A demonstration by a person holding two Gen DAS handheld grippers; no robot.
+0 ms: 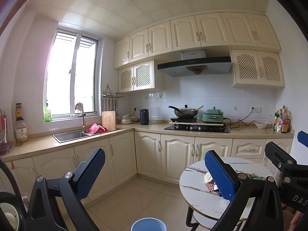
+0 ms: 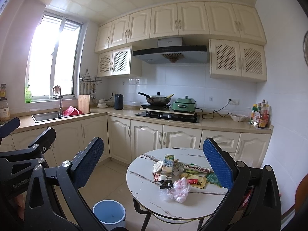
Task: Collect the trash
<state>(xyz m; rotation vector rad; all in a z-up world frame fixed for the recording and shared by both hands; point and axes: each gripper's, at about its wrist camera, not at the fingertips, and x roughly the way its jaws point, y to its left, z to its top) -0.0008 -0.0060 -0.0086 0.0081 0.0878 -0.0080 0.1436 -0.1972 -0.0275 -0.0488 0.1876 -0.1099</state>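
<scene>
A pile of trash lies on a round marble-look table [image 2: 142, 190]: a drink carton [image 2: 167, 164], a crumpled clear plastic bag [image 2: 178, 190], a yellow sachet [image 2: 197, 182], a green wrapper [image 2: 212, 179] and a black wrapper [image 2: 166, 184]. A blue trash bin [image 2: 109, 211] stands on the floor left of the table; it also shows in the left wrist view [image 1: 148, 224]. My right gripper [image 2: 154, 161] is open and empty, held above the table. My left gripper [image 1: 155, 170] is open and empty, held over the floor left of the table [image 1: 194, 190].
Cream kitchen cabinets run along the back and left walls. The counter holds a sink [image 2: 48, 116], a wok on a stove [image 2: 157, 99], a green cooker [image 2: 183, 104] and bottles [image 2: 259, 115]. Beige tiled floor [image 2: 113, 179] lies between the table and the cabinets.
</scene>
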